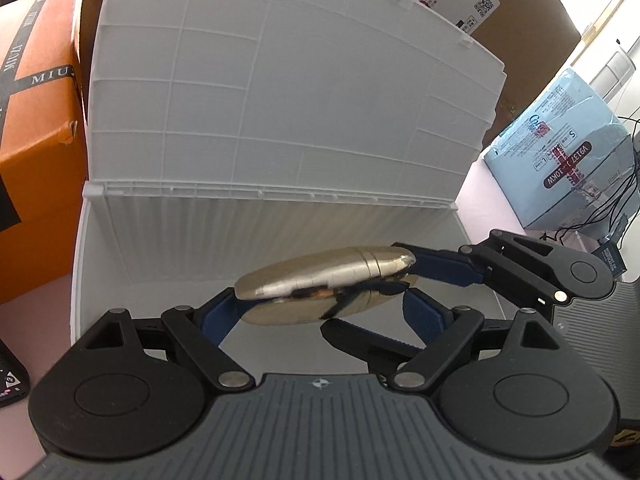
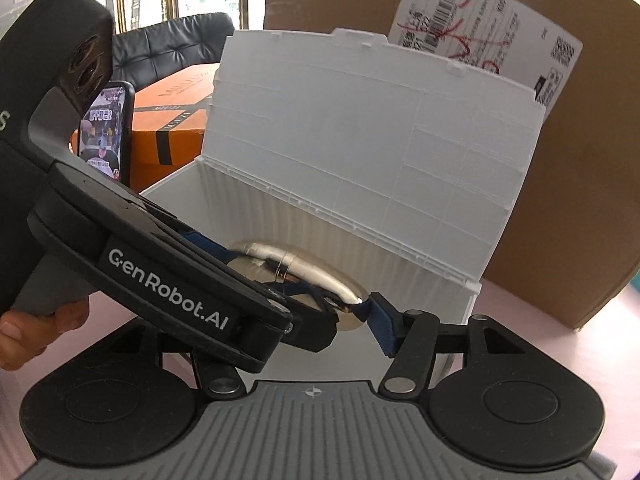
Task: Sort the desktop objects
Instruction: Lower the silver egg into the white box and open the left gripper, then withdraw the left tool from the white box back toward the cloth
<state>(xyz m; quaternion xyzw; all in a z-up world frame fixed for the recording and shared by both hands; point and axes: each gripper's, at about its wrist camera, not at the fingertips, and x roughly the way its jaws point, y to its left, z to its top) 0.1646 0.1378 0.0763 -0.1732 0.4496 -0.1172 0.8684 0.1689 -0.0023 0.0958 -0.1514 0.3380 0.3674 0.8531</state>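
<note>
A shiny gold oval case [image 1: 320,280] hangs over the open white storage box [image 1: 86,248], in front of its raised lid [image 1: 280,100]. My left gripper [image 1: 320,306] is shut on the case, one blue pad at each end. From the right, my right gripper [image 1: 372,296] clamps the case's right end from above and below. In the right wrist view the case [image 2: 308,270] sits between my right gripper [image 2: 312,308] fingers. Only the right blue pad [image 2: 380,322] shows there; the left gripper's body [image 2: 168,280] hides the other finger. Behind stand the box wall [image 2: 340,236] and lid [image 2: 360,140].
An orange gift box [image 1: 36,140] stands left of the white box, with a lit phone [image 2: 108,132] beside it. A large cardboard box [image 2: 580,200] rises behind. A light blue package [image 1: 560,160] and black cables [image 1: 612,200] lie at the right. A hand [image 2: 24,328] holds the left gripper.
</note>
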